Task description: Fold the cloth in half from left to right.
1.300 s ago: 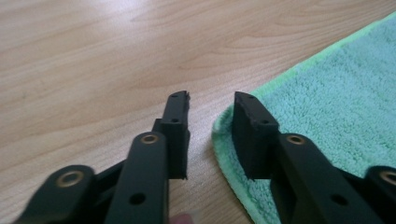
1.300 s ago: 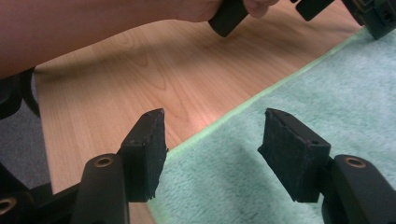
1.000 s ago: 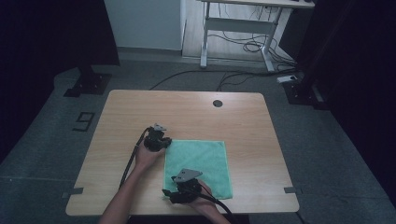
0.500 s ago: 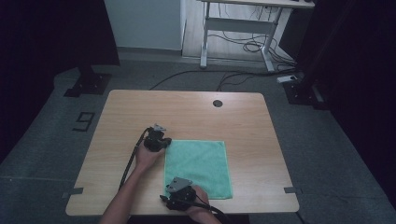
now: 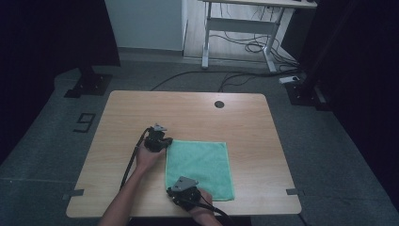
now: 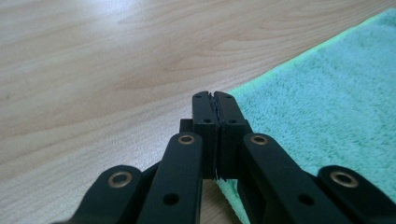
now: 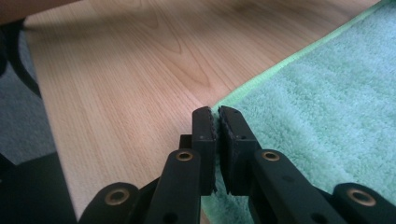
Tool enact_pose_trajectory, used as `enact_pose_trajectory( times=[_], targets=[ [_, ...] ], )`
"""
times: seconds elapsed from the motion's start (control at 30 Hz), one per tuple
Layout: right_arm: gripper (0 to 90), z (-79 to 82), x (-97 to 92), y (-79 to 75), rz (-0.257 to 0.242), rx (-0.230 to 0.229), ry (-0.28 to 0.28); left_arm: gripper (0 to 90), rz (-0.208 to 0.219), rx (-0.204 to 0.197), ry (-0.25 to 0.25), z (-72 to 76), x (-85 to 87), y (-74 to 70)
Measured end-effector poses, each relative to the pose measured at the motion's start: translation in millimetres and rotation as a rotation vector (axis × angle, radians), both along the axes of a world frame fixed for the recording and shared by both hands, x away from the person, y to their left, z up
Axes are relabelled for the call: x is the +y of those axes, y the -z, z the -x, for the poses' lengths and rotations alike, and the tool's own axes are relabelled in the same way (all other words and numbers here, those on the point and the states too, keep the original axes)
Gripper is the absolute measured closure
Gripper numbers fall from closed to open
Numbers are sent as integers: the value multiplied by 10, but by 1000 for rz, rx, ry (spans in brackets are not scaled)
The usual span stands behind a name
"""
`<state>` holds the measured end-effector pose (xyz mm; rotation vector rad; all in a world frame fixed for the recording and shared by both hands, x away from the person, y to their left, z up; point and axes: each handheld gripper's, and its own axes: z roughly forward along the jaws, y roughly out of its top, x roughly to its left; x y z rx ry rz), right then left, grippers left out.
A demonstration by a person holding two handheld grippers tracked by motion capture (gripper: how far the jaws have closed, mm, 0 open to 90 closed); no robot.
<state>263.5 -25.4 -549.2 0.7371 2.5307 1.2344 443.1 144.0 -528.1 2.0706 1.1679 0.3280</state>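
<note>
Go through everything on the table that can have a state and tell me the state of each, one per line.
green cloth: spread flat on the table, unfolded, two corners pinched.
left claw: shut on the cloth's far left corner.
right claw: jaws have just been closing, now shut on the cloth's near left corner.
table: bare wood beyond the cloth, with a dark round grommet near the far edge.
</note>
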Motion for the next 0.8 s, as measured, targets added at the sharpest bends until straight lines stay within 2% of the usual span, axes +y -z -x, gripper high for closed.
enact_pose_trajectory(
  times=[0.13,0.23,0.43,0.53,0.63,0.7,0.8],
  targets=[
    [844,37,-41,-66,-38,-12,10,881,9,-17,3,21,-5,-100],
    [844,60,-73,-112,-58,-25,21,881,-14,-33,9,44,-23,-157],
    [843,63,-92,-155,-84,-15,21,881,-7,-48,19,59,-24,-239],
    [844,52,-64,-220,-107,-20,23,881,-2,-64,13,43,-16,-339],
    [843,37,-26,-356,-153,-44,25,882,12,-81,10,28,-8,-470],
    [843,43,-25,-406,-171,-57,28,882,13,-85,10,35,-17,-512],
    [843,42,-50,-389,-171,-49,33,881,2,-71,17,44,-26,-499]
  ],
)
